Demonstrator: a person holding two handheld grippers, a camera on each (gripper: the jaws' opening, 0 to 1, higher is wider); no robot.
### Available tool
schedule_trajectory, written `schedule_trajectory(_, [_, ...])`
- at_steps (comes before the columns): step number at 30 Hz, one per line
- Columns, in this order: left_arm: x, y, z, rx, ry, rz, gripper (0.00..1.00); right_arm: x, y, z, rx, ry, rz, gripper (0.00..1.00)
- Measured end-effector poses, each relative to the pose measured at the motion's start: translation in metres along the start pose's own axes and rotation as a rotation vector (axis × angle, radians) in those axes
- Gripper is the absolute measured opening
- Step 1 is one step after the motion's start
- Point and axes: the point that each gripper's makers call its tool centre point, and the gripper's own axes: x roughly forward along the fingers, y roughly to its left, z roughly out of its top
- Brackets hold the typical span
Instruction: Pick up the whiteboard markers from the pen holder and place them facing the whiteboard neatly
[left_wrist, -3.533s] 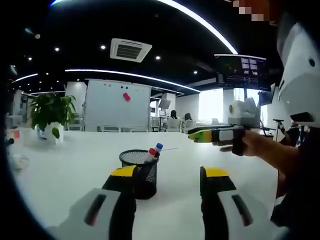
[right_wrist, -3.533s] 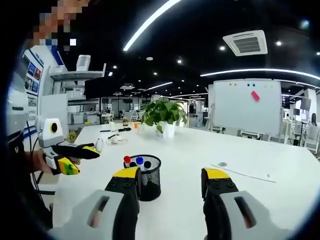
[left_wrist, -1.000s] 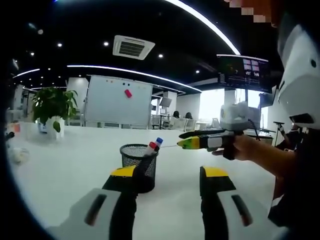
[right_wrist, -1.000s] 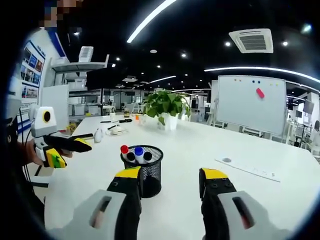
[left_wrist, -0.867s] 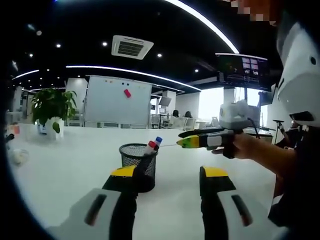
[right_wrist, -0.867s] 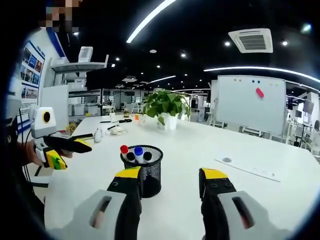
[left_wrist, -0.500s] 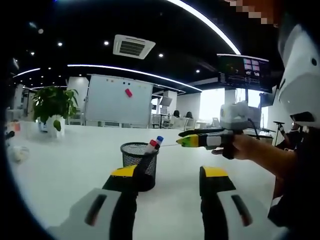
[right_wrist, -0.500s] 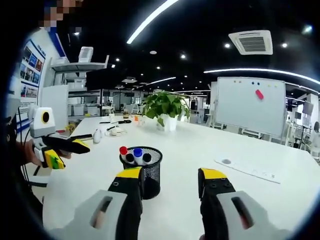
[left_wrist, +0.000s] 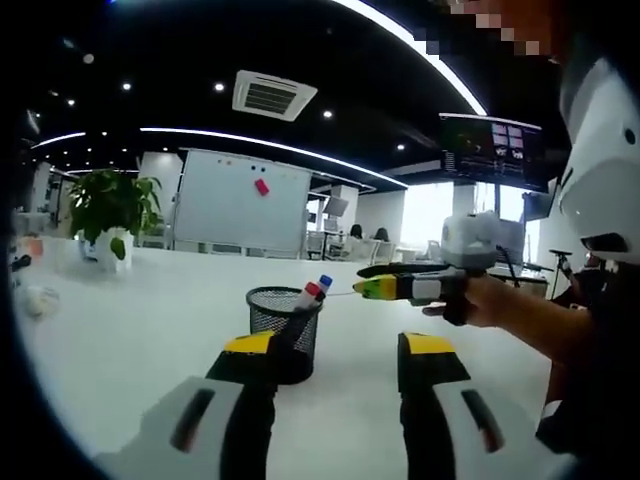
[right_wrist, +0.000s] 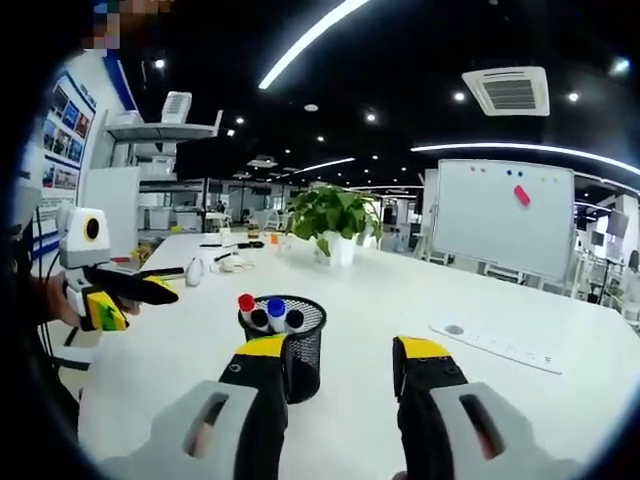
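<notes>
Both claws hang spread and empty over the white table (right_wrist: 400, 300): my right claw (right_wrist: 338, 362) just short of the mesh pen holder (right_wrist: 288, 345), my left claw (left_wrist: 335, 355) likewise in its own view. Three markers (right_wrist: 268, 311) stand upright in the holder, red, blue and black caps up. I judge them light, rigid and slick plastic; best pinched just under the cap, drawn straight up so the light holder isn't dragged along. Plant (right_wrist: 335, 225) mid-table, whiteboard (right_wrist: 500, 218) far beyond. Against a second ago, the holder sits marginally nearer in both views; nothing on the table has shifted.
</notes>
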Motion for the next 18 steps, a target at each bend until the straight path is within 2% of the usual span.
schedule_trajectory(18, [0.0012,-0.0005,-0.0002,-0.012,-0.001,0.003,0.49,0.0077,0.0007,-0.0006,-0.006,-0.007,0.015,0.42])
